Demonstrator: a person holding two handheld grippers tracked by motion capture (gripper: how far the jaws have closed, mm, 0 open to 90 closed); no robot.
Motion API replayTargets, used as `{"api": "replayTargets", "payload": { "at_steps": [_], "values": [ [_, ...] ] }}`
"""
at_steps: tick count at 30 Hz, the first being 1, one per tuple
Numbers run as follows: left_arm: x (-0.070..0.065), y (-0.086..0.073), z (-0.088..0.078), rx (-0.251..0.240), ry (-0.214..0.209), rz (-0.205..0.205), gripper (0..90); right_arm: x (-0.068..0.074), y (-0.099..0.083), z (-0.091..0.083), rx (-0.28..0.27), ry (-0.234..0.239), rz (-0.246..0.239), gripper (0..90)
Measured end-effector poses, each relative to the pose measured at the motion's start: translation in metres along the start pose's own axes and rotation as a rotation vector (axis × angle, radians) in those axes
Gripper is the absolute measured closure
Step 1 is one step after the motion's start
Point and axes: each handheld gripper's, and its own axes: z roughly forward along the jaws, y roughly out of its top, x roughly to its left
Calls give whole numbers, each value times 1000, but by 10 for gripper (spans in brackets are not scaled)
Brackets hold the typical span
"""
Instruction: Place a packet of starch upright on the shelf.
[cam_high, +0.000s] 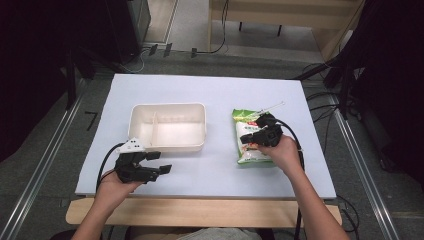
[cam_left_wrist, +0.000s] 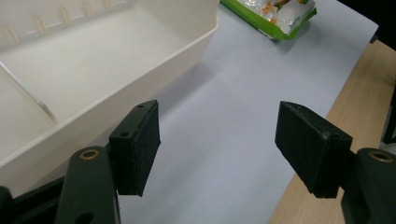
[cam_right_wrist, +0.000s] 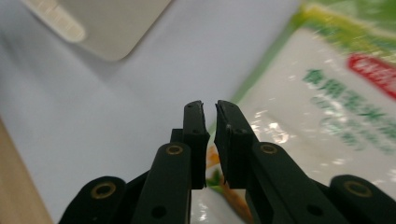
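table: white sheet (cam_high: 210, 90) over a wooden top, carries everything.
bin: cream divided bin (cam_high: 168, 126) left of centre, long axis across the table, nothing in it.
bag: green-and-white snack bag (cam_high: 246, 120) right of centre, flat, long axis running away from the person, well apart from the bin.
right gripper: right gripper (cam_high: 261, 135) sits over the bag's near half, hand right behind it. Jaws almost together, thin slit between them. Right gripper view puts the tips (cam_right_wrist: 210, 109) at the bag's (cam_right_wrist: 327, 121) left edge, but I can't tell whether film is pinched in the slit or the tips are just above it.
left gripper: left gripper (cam_high: 159, 162) at the near left, just off the bin's front wall, jaws wide apart, holding nothing.
key relation: bag lies under the right claw; bin is to its left, so I'd judge the carry goes leftward, right hand nearer.
view gap: left gripper view shows the bin's (cam_left_wrist: 93, 60) clear divider and bare floor, plus the bag's corner (cam_left_wrist: 275, 14) beyond; the high view shows the spacing between bin and bag.
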Motion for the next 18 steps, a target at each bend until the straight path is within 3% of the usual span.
{"api": "replayTargets", "payload": {
  "at_steps": [6,7,13,18],
  "values": [
    [0,0,0,-9,-4,0,316,-20,2,-10,-40,-98,56,634],
    [0,0,0,-10,-4,0,316,-29,2,-12,-63,-111,75,588],
    [0,0,0,0,-3,4,316,-49,6,-15,-95,-162,84,506],
    [-2,0,1,-2,-3,12,316,-68,11,-24,-108,-180,126,496]
  ]
}}
